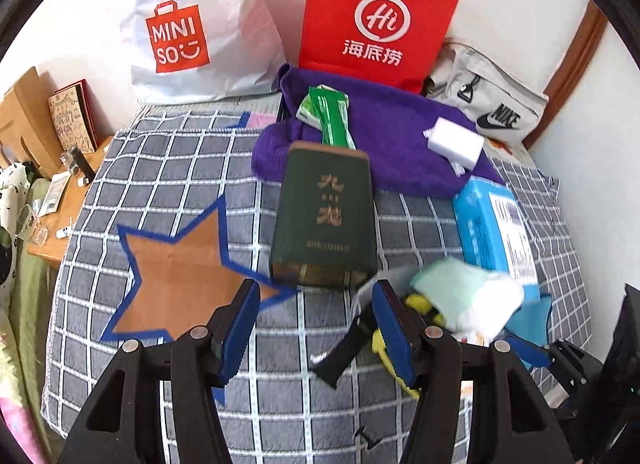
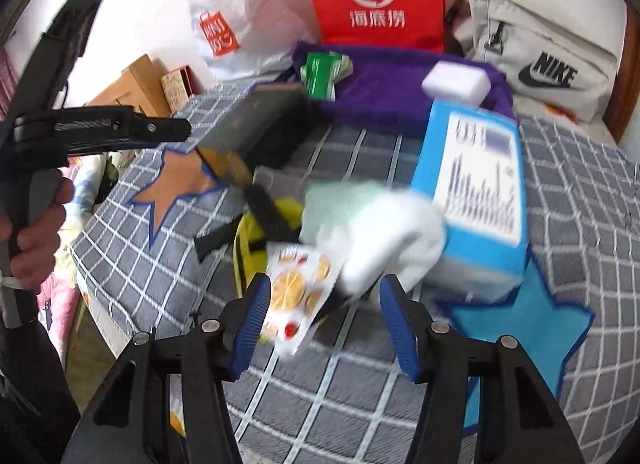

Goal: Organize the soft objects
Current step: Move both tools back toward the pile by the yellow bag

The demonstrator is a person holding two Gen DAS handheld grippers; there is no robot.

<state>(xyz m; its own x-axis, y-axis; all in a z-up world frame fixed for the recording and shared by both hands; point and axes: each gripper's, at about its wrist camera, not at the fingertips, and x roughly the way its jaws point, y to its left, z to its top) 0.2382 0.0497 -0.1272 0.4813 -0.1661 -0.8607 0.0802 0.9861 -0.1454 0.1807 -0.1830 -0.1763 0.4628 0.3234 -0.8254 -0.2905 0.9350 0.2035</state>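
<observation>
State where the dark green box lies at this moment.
In the left wrist view the dark green box lies mid-bed, between the brown star and the blue carton, overlapping the purple cloth.

Both grippers same build: matte black plastic frames with triangular cutouts, silver pivot pins at linkage joints, blue ribbed pads on fingers (image 2: 252, 316). Left gripper (image 1: 316, 328), right gripper (image 2: 320, 320). Left unit side-on in right view: black pistol-style handle, pale lettering along body, hand (image 2: 34, 232) on grip, dark sleeve below.
</observation>
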